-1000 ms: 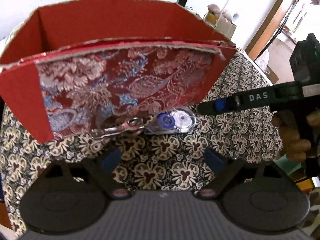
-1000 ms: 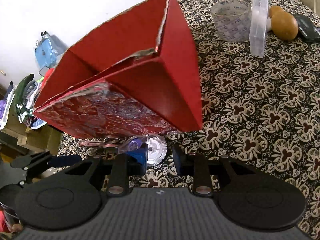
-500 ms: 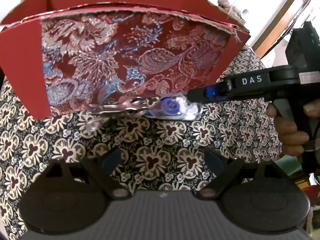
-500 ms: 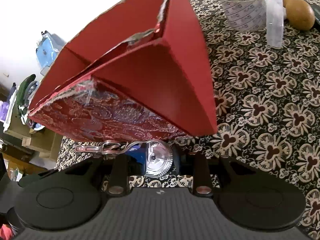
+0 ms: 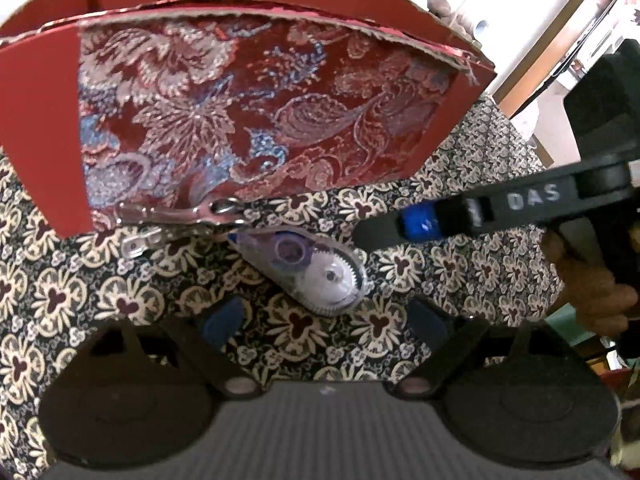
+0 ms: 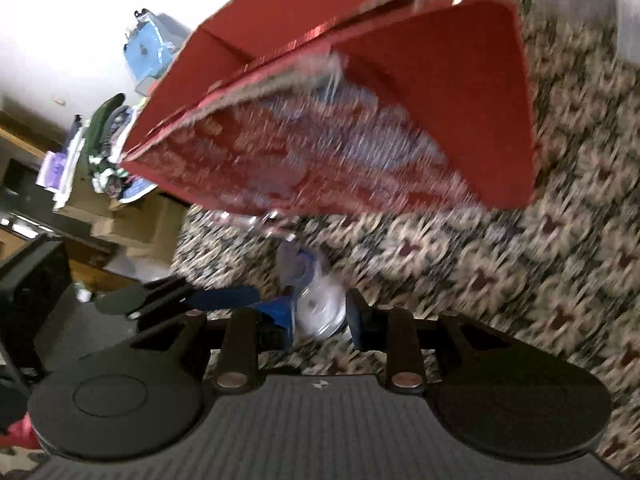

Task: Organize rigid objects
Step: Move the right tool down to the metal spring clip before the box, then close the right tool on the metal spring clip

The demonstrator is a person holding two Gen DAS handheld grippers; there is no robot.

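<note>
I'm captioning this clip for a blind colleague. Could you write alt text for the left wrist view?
A clear correction tape dispenser lies on a floral tablecloth before a red brocade box, metal nail clippers at its base. The right gripper reaches in from the right.

Left hand-held gripper (image 5: 324, 320) agape, empty

the red box (image 5: 248, 92) looks like matt card with ragged edges and a shiny brocade-like cloth front, the clip (image 5: 180, 216) beside it is bright polished metal, the correction tape dispenser (image 5: 308, 268) is clear glossy plastic, and the patterned tablecloth (image 5: 120, 300) looks like matt woven cloth.
</note>
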